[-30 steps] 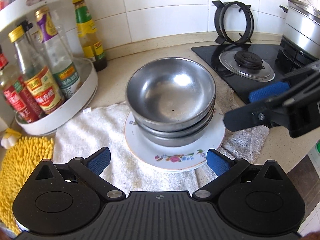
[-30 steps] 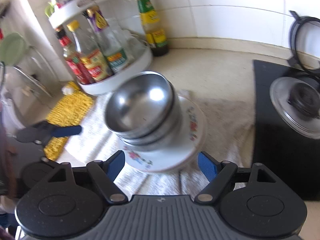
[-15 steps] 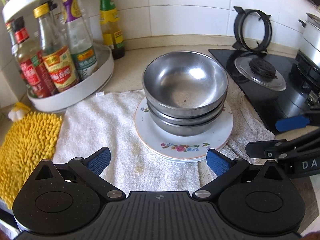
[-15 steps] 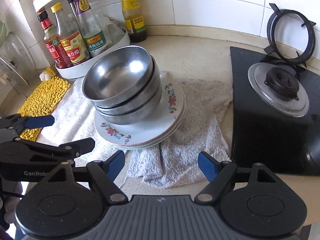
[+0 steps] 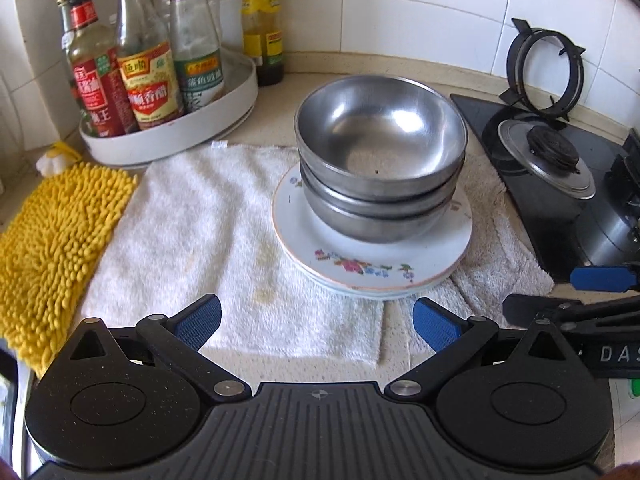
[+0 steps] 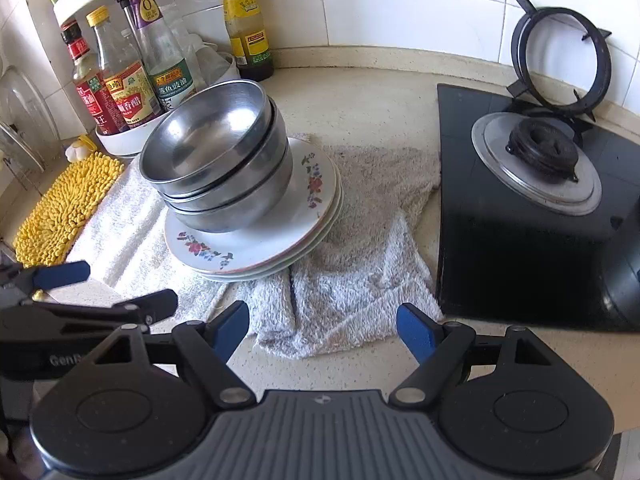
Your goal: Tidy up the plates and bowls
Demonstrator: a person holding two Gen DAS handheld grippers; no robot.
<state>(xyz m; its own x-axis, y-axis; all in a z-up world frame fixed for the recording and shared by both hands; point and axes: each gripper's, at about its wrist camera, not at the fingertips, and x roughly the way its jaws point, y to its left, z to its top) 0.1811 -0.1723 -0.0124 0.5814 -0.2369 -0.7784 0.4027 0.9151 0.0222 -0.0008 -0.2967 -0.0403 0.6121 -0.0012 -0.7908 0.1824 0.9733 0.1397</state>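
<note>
Three nested steel bowls (image 5: pixel 380 152) (image 6: pixel 216 152) stand on a stack of white flowered plates (image 5: pixel 372 264) (image 6: pixel 248 248), which rests on a white towel (image 5: pixel 208 240) (image 6: pixel 352 264). My left gripper (image 5: pixel 316 322) is open with nothing between its fingers, hovering over the towel's near edge in front of the plates. My right gripper (image 6: pixel 322 326) is open and empty too, over the towel's near right corner. Each gripper shows in the other's view: the right gripper (image 5: pixel 560 292) at the right edge, the left gripper (image 6: pixel 92 288) at the left edge.
A white turntable (image 5: pixel 180 128) with several sauce bottles (image 5: pixel 148 60) stands at the back left, with one more bottle (image 5: pixel 262 28) by the wall. A yellow chenille mat (image 5: pixel 52 240) lies left. A black gas hob (image 6: pixel 532 208) with burner and a loose pan ring (image 6: pixel 560 56) is right.
Both views have steadied and rolled level; the bowl stack now sits farther from my right gripper, which has backed off toward the near right. Bowls and plates have not moved.
</note>
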